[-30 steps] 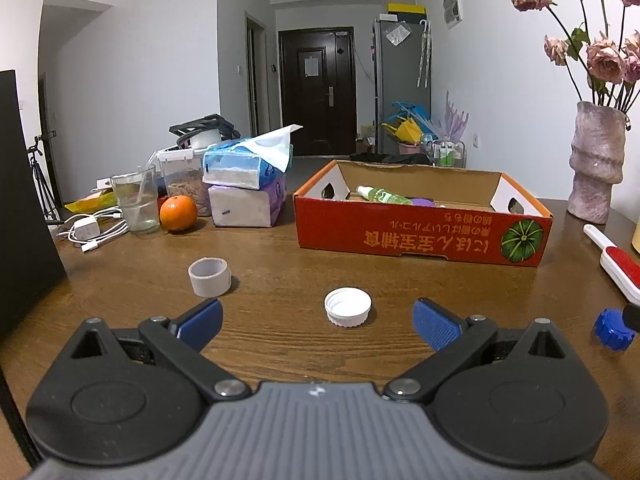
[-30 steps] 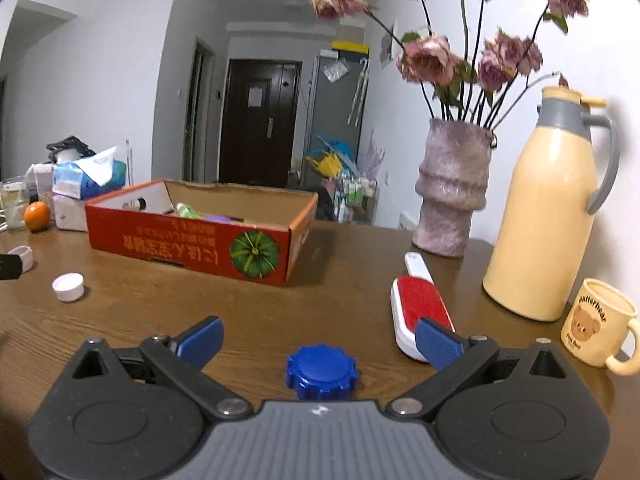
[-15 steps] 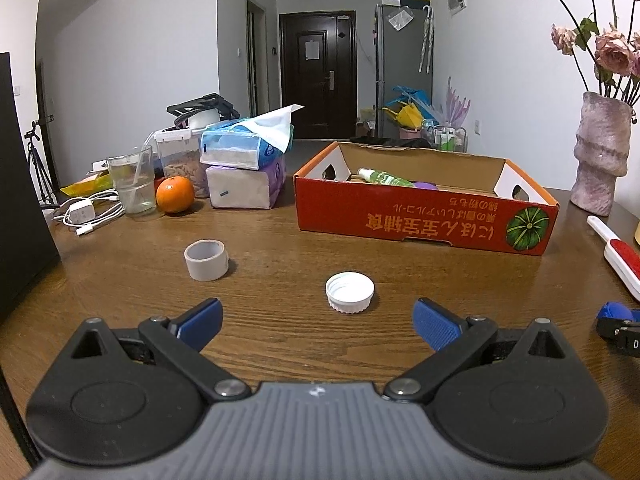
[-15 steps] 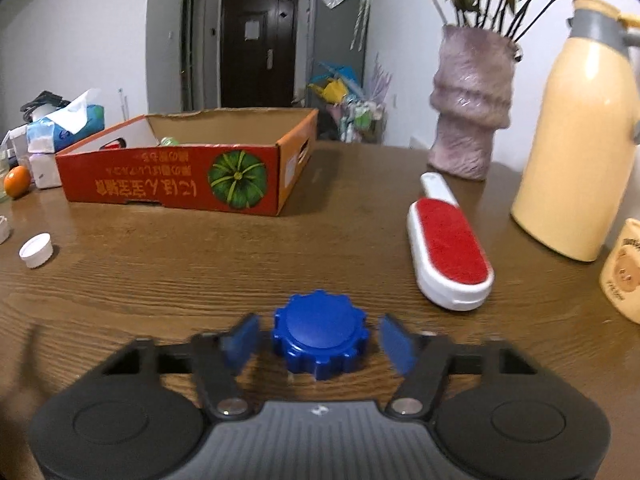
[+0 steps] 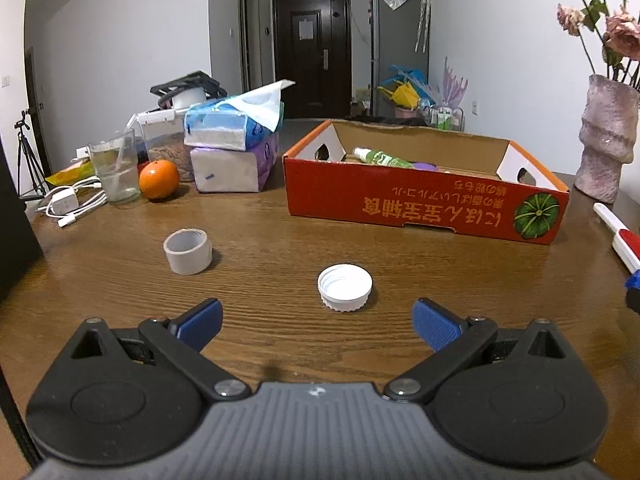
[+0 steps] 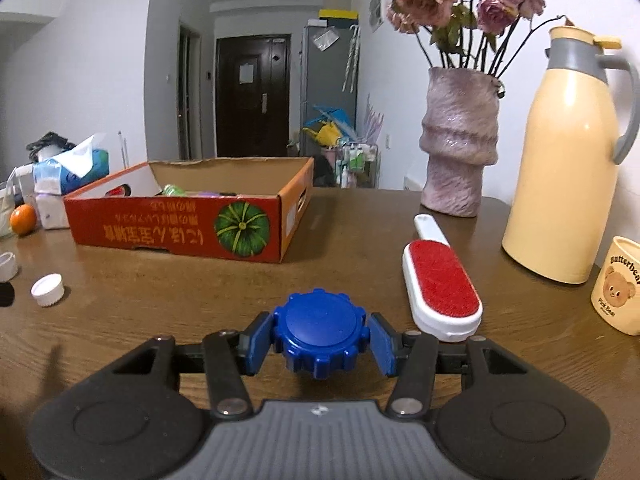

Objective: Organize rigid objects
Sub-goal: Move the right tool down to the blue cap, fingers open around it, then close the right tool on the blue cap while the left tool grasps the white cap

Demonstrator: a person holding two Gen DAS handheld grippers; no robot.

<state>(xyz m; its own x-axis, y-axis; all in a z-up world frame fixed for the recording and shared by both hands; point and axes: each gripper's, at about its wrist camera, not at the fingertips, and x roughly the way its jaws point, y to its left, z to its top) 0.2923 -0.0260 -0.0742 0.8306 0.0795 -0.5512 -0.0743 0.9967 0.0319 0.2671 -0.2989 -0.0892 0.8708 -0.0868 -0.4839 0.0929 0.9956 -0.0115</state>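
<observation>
My right gripper (image 6: 320, 338) is shut on a blue ridged cap (image 6: 320, 330), its blue pads pressing both sides, just above the wooden table. A white screw cap (image 5: 345, 287) lies open side up just ahead of my left gripper (image 5: 316, 322), which stands open and empty. A grey tape roll (image 5: 187, 251) stands left of it. The red cardboard box (image 5: 424, 208) holds a green bottle (image 5: 382, 157) and a purple item. In the right wrist view the box (image 6: 188, 228) sits at the left and a red lint brush (image 6: 438, 286) lies to the right.
A pink vase (image 6: 460, 160) with dried roses, a cream thermos jug (image 6: 568, 168) and a bear mug (image 6: 618, 292) stand at the right. An orange (image 5: 159, 179), a glass (image 5: 114, 172), tissue packs (image 5: 232, 148) and a charger cable (image 5: 68, 204) crowd the back left.
My right gripper closed on the blue cap and tipped upward with it. My left gripper moved closer to the white cap and stayed open.
</observation>
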